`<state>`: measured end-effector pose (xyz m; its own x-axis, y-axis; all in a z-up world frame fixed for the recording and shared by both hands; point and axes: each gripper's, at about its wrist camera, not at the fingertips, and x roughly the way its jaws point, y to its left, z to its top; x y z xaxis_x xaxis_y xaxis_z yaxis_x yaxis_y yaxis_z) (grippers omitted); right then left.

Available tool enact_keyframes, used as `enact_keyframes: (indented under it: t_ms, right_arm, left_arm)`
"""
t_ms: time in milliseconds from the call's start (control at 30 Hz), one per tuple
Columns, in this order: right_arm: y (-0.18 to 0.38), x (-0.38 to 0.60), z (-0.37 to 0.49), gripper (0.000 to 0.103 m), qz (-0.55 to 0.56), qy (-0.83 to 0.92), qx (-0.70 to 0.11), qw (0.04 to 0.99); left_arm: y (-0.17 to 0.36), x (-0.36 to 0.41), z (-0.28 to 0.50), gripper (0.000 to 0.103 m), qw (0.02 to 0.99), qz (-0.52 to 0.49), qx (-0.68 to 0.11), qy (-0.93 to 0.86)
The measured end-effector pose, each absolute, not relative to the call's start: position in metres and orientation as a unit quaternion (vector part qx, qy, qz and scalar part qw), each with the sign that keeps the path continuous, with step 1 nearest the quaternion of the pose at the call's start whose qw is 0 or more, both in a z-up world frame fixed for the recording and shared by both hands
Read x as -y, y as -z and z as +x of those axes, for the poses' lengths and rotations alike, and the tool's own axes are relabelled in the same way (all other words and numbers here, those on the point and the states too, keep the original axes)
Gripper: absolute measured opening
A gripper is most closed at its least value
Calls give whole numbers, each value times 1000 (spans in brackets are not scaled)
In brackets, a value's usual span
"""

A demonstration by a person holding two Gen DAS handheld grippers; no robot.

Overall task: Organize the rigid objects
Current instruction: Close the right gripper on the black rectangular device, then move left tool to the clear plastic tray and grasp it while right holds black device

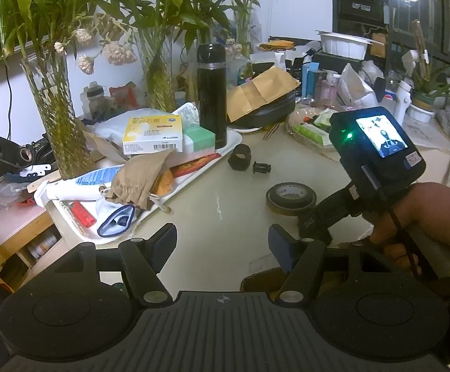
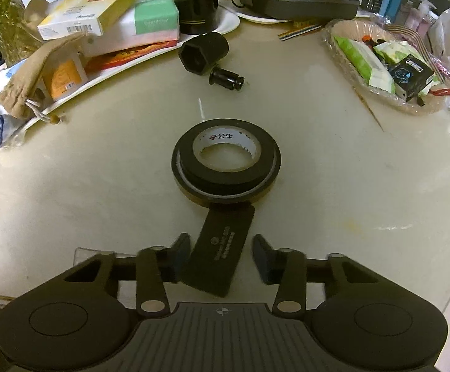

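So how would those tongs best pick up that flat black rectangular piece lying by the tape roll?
Across its two long edges, from above. The flat black rectangular piece lies flat on the cream table, narrow enough to fit between the right tongs, which already straddle it. Its far end touches the black tape roll, so grip nearer the middle.

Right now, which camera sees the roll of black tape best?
The right wrist view: the tape roll lies in the middle, close, with its white core showing. The left wrist view shows it smaller and off to the side.
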<state>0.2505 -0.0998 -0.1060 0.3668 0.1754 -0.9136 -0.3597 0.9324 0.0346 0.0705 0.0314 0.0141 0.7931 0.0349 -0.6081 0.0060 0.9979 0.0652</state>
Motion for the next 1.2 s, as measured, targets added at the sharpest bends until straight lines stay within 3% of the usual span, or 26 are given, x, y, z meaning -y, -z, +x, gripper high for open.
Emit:
enact_keyframes:
  t_ms: [567,933,1200]
  right_arm:
    - [80,147,231,34,-40,-179,-518,835]
    - [51,175,217,34,-33,-203,-476,855]
    - [37,199,202,34,-32,-209,-454,865]
  left_arm:
    - [-8,-26,78,65,933,38,-357,14]
    - [-2,-32,111,65,901,-19,-432,20]
    - [7,-36,156,79,865,-68,-497,4]
